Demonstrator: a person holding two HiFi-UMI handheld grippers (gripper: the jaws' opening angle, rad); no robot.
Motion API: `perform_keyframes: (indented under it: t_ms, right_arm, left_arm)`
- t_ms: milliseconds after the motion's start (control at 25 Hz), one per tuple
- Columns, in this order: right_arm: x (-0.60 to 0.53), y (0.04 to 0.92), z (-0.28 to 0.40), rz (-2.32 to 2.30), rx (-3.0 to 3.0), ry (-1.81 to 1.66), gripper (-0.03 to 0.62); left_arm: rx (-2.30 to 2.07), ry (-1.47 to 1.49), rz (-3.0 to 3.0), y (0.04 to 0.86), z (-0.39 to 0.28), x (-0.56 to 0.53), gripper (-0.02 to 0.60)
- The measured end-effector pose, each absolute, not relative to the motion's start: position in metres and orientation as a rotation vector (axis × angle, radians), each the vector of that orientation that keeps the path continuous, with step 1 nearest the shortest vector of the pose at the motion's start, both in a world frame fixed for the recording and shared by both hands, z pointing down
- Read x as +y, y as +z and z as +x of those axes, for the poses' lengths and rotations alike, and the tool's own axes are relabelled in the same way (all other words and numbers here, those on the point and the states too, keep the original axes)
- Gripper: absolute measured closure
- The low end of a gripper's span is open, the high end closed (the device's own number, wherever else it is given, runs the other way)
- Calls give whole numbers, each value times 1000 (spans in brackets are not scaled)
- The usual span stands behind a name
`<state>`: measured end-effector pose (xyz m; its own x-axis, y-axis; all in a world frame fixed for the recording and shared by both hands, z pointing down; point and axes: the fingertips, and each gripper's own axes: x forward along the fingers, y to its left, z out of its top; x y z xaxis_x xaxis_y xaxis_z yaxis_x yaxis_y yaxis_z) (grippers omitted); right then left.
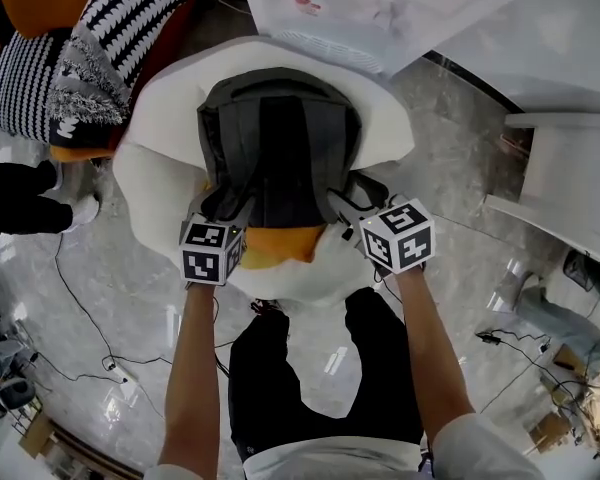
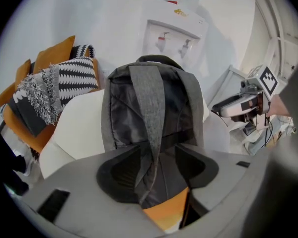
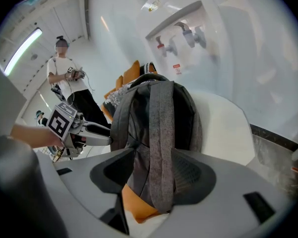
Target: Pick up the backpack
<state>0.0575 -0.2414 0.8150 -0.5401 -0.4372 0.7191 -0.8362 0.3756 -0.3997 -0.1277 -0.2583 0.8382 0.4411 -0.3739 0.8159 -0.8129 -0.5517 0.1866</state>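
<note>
A dark grey backpack (image 1: 280, 148) leans upright on a white armchair (image 1: 385, 118), straps facing me, its base on an orange cushion (image 1: 280, 246). My left gripper (image 1: 230, 215) is at the bag's lower left corner. In the left gripper view the left gripper (image 2: 156, 170) stands open, with a grey shoulder strap (image 2: 149, 128) hanging loose between the pads. My right gripper (image 1: 347, 208) is at the lower right corner. In the right gripper view the right gripper (image 3: 156, 175) is open around the other strap (image 3: 161, 143). Each gripper also shows in the other's view: right gripper (image 2: 238, 104), left gripper (image 3: 84, 131).
Black-and-white patterned pillows (image 1: 110, 38) lie on an orange seat at the left. A water dispenser (image 2: 174, 29) stands behind the armchair. White furniture (image 1: 560, 168) is at the right. Cables (image 1: 90, 338) trail over the glossy floor. A person (image 3: 69, 78) stands farther back.
</note>
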Motion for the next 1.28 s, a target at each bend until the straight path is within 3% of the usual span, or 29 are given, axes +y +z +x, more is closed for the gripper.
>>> perform_keyframes:
  t_ms: [200, 1280]
  right_arm:
    - [-242, 822, 50, 1041, -2172, 1049, 356]
    - [-254, 867, 38, 1001, -2176, 1100, 356]
  left_arm:
    - [-1004, 961, 2115, 846, -129, -265, 328]
    - [-912, 909, 2153, 880, -107, -289, 327]
